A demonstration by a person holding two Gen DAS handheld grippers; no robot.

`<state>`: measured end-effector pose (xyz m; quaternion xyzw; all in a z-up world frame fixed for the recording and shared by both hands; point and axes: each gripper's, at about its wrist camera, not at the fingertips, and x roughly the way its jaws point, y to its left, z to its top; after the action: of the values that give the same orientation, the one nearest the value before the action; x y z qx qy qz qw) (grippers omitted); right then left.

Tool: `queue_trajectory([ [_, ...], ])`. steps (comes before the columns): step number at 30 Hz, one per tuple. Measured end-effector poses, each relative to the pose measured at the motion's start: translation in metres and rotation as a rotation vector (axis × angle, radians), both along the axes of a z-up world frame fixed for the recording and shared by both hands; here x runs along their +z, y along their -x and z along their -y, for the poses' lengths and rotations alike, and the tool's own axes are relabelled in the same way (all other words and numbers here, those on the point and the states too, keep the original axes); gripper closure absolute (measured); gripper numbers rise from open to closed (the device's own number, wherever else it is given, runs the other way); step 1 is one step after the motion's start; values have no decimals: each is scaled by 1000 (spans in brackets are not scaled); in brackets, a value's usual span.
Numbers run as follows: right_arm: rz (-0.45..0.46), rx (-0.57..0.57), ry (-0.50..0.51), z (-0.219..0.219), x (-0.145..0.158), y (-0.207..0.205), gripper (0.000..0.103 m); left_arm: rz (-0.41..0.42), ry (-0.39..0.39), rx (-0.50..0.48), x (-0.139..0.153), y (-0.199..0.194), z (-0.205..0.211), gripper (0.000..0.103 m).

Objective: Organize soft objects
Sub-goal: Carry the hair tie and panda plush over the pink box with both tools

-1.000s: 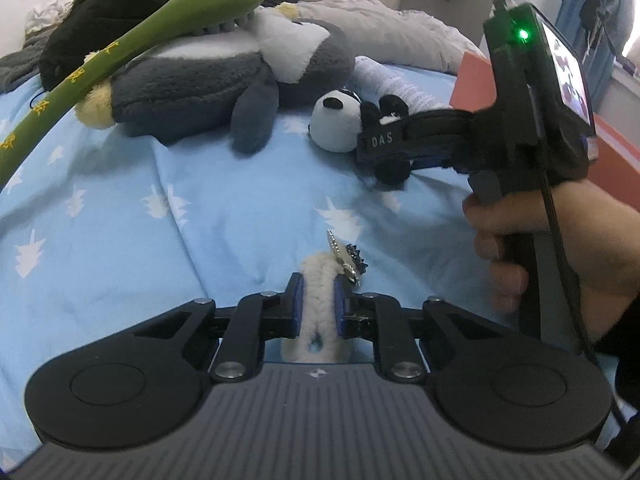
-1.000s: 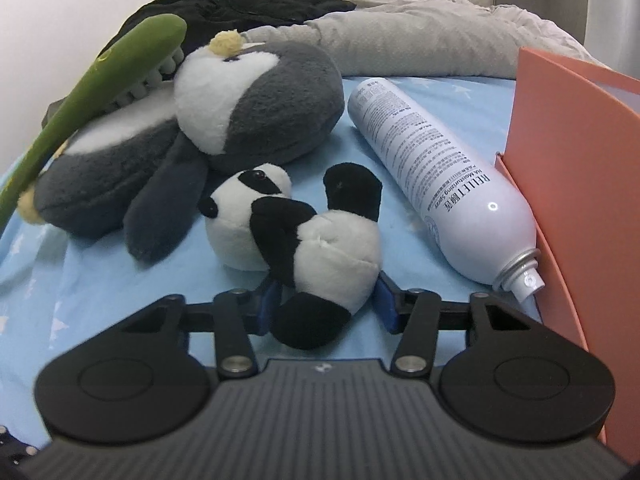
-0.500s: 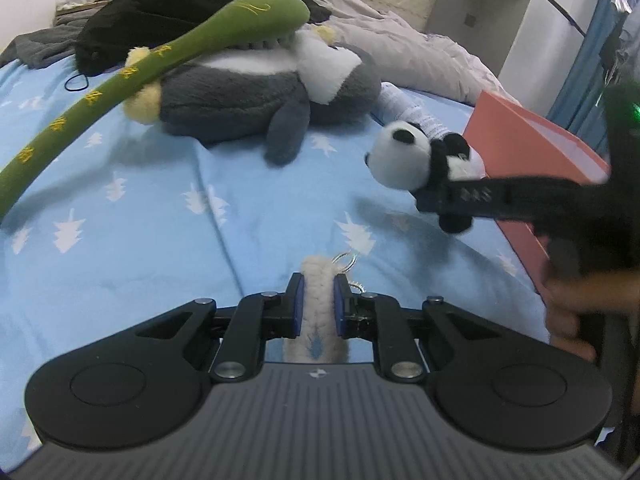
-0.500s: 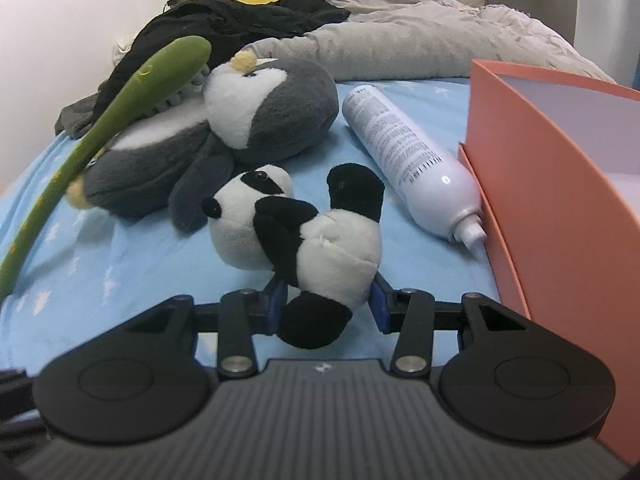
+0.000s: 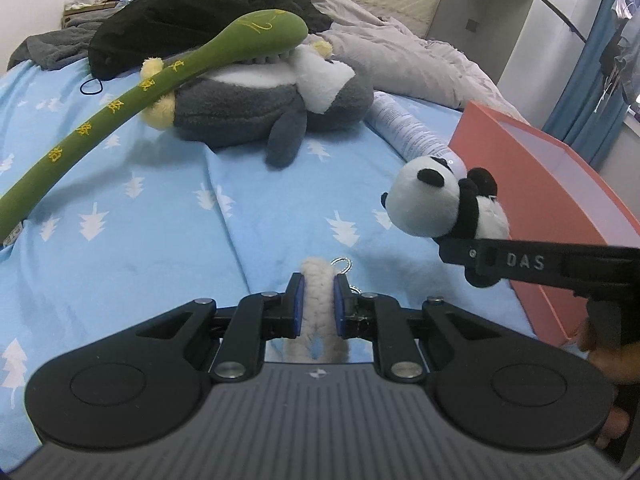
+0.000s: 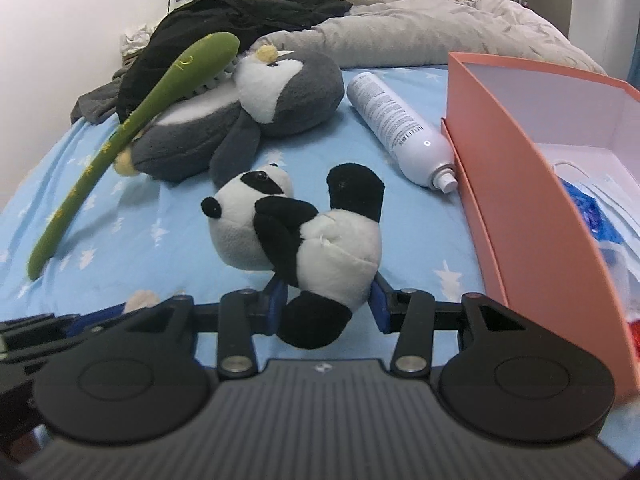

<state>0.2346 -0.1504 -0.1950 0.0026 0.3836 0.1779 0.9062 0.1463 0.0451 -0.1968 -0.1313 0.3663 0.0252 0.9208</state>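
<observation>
Left gripper [image 5: 318,306] clamped narrow on a cream fuzzy plush keychain [image 5: 318,296] with a metal ring, above the light-blue tree-print bedsheet [image 5: 160,240]. At 3 o'clock: right gripper [image 5: 466,258] carrying a small black-and-white plush panda [image 5: 434,206] beside the open salmon cardboard box [image 5: 560,200]. At 11 o'clock: grey-and-white plush penguin [image 5: 256,100] under a long green plush stick [image 5: 132,108].

Right wrist view: right gripper [image 6: 326,304] pads squeezing the panda [image 6: 316,236] mid-body. White spray can [image 6: 400,128] at 1 o'clock, touching the box [image 6: 520,184].
</observation>
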Motion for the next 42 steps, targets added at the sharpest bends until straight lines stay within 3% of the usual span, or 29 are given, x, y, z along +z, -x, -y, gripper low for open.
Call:
queue_trajectory([
  [19, -7, 25, 16, 18, 25, 54, 56, 5, -6, 28, 31, 28, 4, 85],
  [31, 90, -19, -27, 39, 73, 52, 56, 96, -20, -40, 92, 10, 21, 85],
  [42, 210, -69, -4, 76, 131, 34, 56, 210, 26, -128, 151, -25, 63, 85],
])
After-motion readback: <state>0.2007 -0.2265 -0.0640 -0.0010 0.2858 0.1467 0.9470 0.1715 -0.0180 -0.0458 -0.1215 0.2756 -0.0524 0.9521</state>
